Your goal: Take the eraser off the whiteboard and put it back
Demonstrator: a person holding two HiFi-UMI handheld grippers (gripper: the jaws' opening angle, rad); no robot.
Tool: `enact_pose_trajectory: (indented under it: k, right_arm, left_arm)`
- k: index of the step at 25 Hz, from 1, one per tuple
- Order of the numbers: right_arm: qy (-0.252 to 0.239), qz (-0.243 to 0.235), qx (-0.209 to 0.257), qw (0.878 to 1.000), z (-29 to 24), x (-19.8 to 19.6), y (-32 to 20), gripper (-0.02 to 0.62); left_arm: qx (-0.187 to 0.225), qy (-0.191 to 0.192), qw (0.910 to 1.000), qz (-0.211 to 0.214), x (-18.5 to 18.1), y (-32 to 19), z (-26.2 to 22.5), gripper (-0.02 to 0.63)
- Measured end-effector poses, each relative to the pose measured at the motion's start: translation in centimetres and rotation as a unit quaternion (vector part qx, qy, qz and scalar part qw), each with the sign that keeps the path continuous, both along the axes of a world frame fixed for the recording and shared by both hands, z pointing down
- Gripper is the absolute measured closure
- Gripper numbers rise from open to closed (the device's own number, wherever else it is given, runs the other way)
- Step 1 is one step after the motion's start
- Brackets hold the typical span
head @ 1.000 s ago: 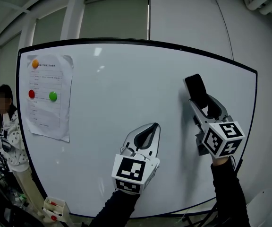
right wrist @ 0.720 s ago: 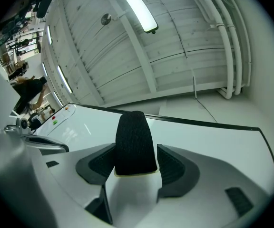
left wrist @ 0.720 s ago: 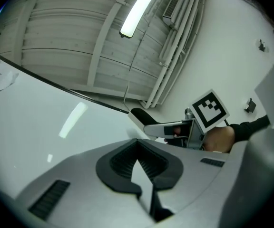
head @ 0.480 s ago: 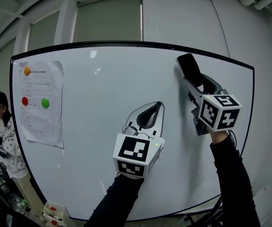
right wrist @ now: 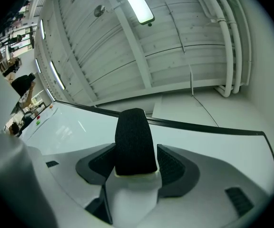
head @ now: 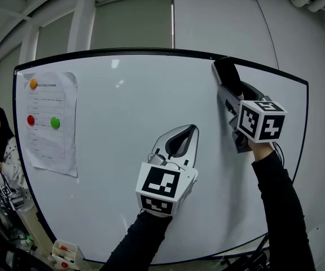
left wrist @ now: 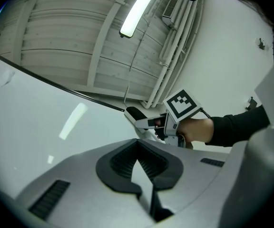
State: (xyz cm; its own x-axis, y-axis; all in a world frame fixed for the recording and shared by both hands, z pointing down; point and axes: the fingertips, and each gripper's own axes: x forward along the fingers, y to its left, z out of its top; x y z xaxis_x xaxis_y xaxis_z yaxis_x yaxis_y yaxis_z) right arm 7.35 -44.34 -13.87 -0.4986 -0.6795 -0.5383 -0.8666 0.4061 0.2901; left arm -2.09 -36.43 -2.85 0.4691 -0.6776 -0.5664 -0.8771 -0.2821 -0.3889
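Eraser [head: 226, 73]: clamped in right gripper [head: 230, 92], up at whiteboard [head: 123, 117] top-right corner; contact with board unclear. Left gripper [head: 188, 130]: jaws together, empty. Status: removal apparently done; replacing and release outstanding

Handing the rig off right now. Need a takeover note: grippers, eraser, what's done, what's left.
Left gripper: jaws together, nothing in them, held in front of the lower middle of the whiteboard.
Right gripper: shut on the black eraser, raised at the board's upper right edge. Whether the eraser touches the board cannot be told.
Done: eraser is gripped.
Left: set the eraser back on the board, open the right jaws, draw the gripper away.
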Motion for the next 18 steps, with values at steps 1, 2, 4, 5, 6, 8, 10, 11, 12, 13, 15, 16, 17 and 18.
enact_pose_trajectory:
  k: [1,2,4,5,6,8,10,11,12,13,15,16,17,18]
  right_arm:
    - [0.000,-0.001,0.000,1.000,0.0,0.0,0.0,0.321]
    - [0.000,-0.002,0.000,1.000,0.0,0.0,0.0,0.319]
    - [0.004,-0.009,-0.001,1.000,-0.1,-0.2,-0.1,0.319]
    - [0.008,-0.015,-0.002,1.000,-0.1,-0.2,-0.1,0.319]
    - [0.011,-0.020,-0.002,1.000,-0.1,-0.3,-0.1,0.319]
    - [0.017,-0.019,0.005,1.000,-0.1,-0.3,0.0,0.319]
    - [0.017,-0.009,0.010,1.000,0.0,-0.3,0.0,0.316]
    - [0.014,-0.007,0.011,1.000,0.0,-0.3,-0.1,0.316]
    - [0.011,-0.006,0.010,1.000,0.0,-0.2,-0.2,0.307]
    - [0.008,-0.008,0.008,1.000,0.0,-0.1,-0.4,0.301]
    - [0.005,-0.012,0.004,1.000,0.1,-0.1,-0.6,0.294]
    - [0.005,-0.013,0.004,1.000,0.2,0.0,-0.6,0.291]
    - [0.007,-0.012,0.005,1.000,0.2,0.0,-0.6,0.290]
    - [0.008,-0.011,0.005,1.000,0.2,0.1,-0.6,0.290]
  left_arm:
    - [0.000,0.001,1.0000,-0.002,-0.2,-0.1,0.0,0.600]
    - [0.000,0.003,1.0000,-0.004,-0.4,-0.1,0.0,0.600]
    - [-0.001,0.006,1.0000,-0.006,-0.6,-0.3,0.0,0.600]
    - [-0.001,0.006,1.0000,-0.006,-0.7,-0.3,0.0,0.600]
    - [0.000,0.006,1.0000,-0.005,-0.7,-0.4,0.0,0.600]
    - [0.000,0.005,1.0000,-0.003,-0.6,-0.3,0.2,0.600]
    - [-0.003,0.006,1.0000,-0.002,-0.5,-0.4,0.5,0.600]
    - [-0.004,0.006,1.0000,-0.002,-0.5,-0.4,0.6,0.600]
    - [-0.005,0.006,1.0000,-0.003,-0.5,-0.5,0.7,0.600]
    - [-0.006,0.007,1.0000,-0.004,-0.6,-0.5,0.7,0.600]
    - [-0.005,0.009,0.9999,-0.004,-0.7,-0.4,0.9,0.600]
    - [-0.005,0.010,0.9999,-0.005,-0.8,-0.4,1.0,0.600]
    - [-0.006,0.011,0.9999,-0.005,-0.9,-0.3,1.1,0.600]
    - [-0.007,0.011,0.9999,-0.005,-0.9,-0.3,1.2,0.600]
